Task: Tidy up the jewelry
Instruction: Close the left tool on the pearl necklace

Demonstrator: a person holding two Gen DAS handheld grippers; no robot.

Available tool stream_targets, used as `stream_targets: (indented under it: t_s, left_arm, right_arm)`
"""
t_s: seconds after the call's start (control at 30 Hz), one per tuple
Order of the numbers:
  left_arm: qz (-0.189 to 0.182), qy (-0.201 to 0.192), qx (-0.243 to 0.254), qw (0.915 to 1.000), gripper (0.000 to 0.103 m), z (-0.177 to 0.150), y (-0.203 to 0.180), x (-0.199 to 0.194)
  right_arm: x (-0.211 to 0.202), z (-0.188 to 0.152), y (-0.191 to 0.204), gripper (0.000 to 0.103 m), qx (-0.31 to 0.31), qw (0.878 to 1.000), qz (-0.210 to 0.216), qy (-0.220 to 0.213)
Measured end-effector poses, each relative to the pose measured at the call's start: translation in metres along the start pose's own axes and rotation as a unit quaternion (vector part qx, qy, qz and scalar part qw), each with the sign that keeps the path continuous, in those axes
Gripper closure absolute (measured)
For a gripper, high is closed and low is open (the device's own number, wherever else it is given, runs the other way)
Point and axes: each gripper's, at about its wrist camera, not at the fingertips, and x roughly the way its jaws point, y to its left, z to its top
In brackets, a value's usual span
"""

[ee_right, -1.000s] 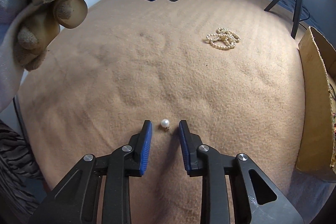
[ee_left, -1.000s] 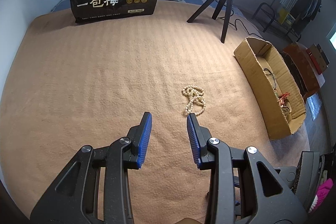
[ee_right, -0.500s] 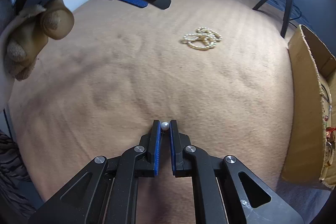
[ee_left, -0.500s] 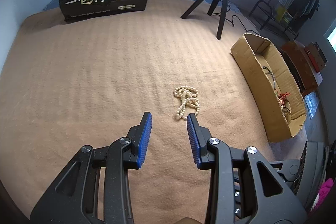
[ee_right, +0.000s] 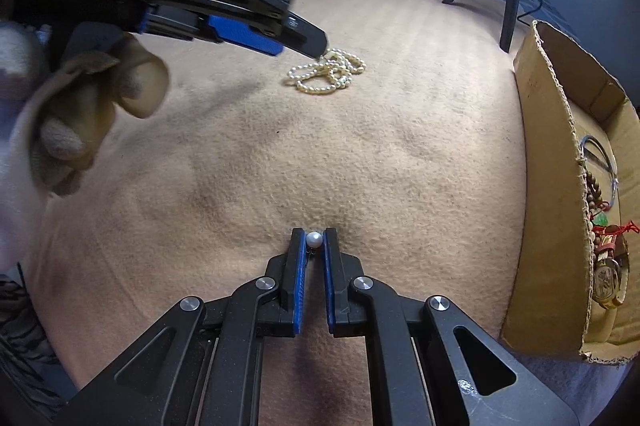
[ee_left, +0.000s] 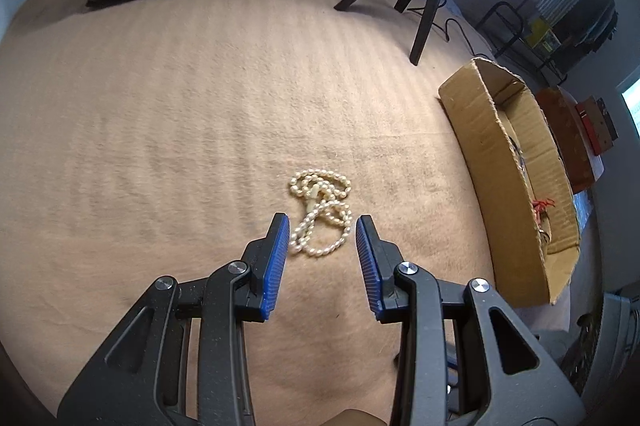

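Right tongs [ee_right: 314, 240] pinch a small round white pearl earring [ee_right: 314, 239] at their tips, low over the tan blanket; left tongs [ee_left: 320, 240] gape astride the heaped cream bead necklace [ee_left: 320, 214]. Risk: the smooth pearl may squirt out of so slight a grip

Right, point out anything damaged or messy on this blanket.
The pearl necklace lies in a tangled heap rather than laid out, and the cardboard box has a torn, ragged rim. Nothing else stands out.
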Motion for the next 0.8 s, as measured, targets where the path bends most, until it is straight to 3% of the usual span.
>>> stream_targets:
  t_s: [0.63,0.8]
  left_arm:
    - [0.050,0.015,0.019,0.9985,0.069,0.012,-0.012,0.039]
    - [0.074,0.009,0.035,0.9966,0.089,0.011,-0.012,0.038]
  right_arm:
    - [0.003,0.001,-0.006,0.097,0.010,1.000,0.005,0.003]
    - [0.002,0.000,-0.005,0.095,0.012,1.000,0.008,0.003]
